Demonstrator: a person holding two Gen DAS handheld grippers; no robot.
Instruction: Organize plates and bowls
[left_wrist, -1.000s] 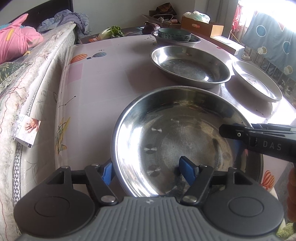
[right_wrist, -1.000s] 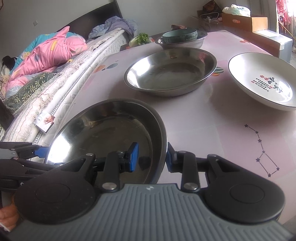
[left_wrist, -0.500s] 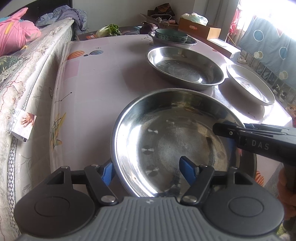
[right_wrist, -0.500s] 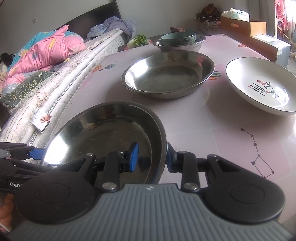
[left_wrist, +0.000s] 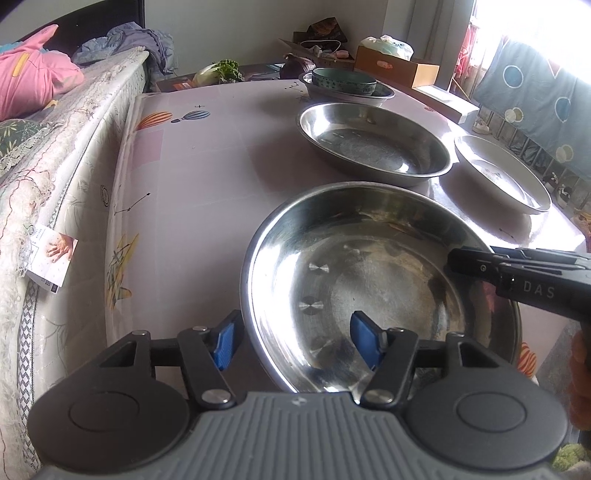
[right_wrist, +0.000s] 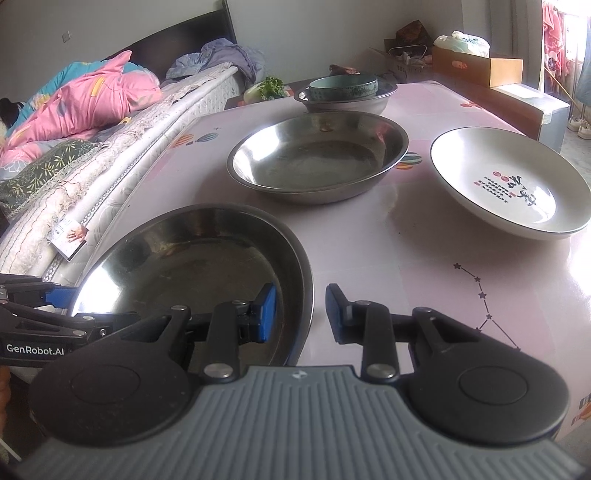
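Daylight is entering from the window (left_wrist: 535, 26), blowing out that corner. Glare is streaking the near steel plate (left_wrist: 369, 280) and the table (right_wrist: 424, 236) beside it. Fisheye curvature is bending edges; focus is staying sharp.

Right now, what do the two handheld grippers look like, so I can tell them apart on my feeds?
Both match: a ribbed grey body, black linkage arms with silver rivets, and blue pads on the fingers. The left gripper shows white "GenRobot.AI" lettering on its side in the right wrist view. The right gripper shows "DAS" on its side in the left wrist view. No cables or sleeves are visible.
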